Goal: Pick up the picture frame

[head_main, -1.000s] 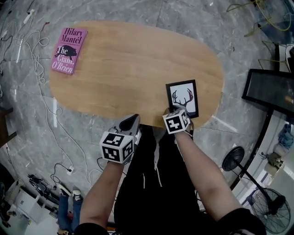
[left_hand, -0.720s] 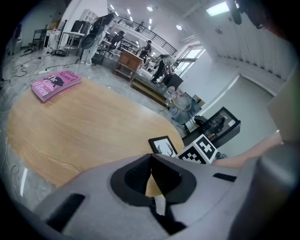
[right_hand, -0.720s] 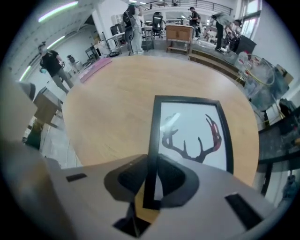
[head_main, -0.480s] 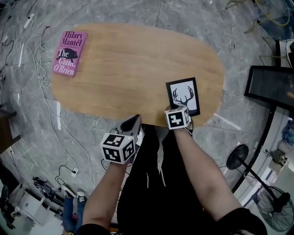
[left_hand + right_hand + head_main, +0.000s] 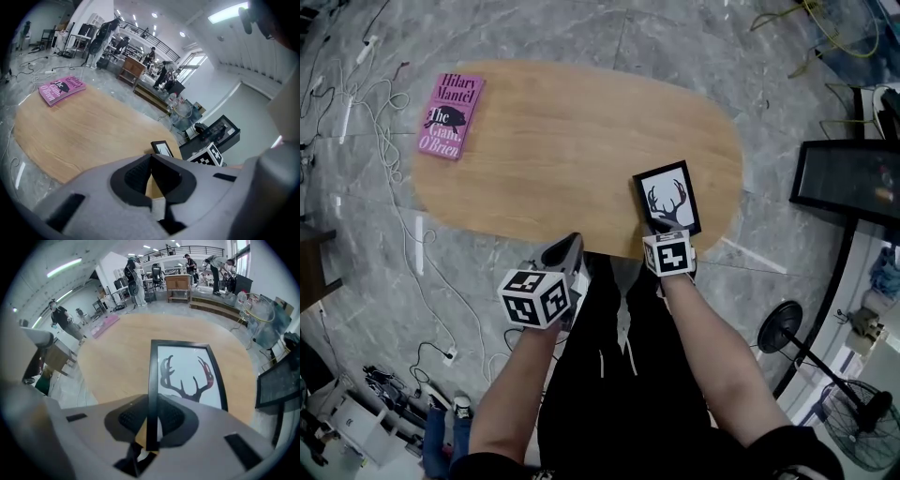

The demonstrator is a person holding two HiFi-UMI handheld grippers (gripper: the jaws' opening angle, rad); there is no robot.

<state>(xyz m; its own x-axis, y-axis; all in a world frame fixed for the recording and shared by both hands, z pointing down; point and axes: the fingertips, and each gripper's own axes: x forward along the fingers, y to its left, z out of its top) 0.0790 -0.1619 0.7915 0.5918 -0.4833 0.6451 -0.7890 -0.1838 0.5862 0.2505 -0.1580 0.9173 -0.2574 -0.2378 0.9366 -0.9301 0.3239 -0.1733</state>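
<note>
The picture frame is black, with an antler print, and sits at the near right end of the oval wooden table. My right gripper holds its near left edge. In the right gripper view that black edge stands upright between the pads, and the jaws are closing on it. The frame looks tilted up from the table top. My left gripper hovers at the table's near edge, left of the frame, shut and holding nothing. The left gripper view shows the frame small beyond its jaws.
A pink book lies at the table's far left end. A black screen stands right of the table, and a floor fan stands near my right arm. Cables trail over the grey floor on the left.
My right gripper has closed on the frame's near edge and risen with it. The left gripper has also come up a little beside the table edge.
</note>
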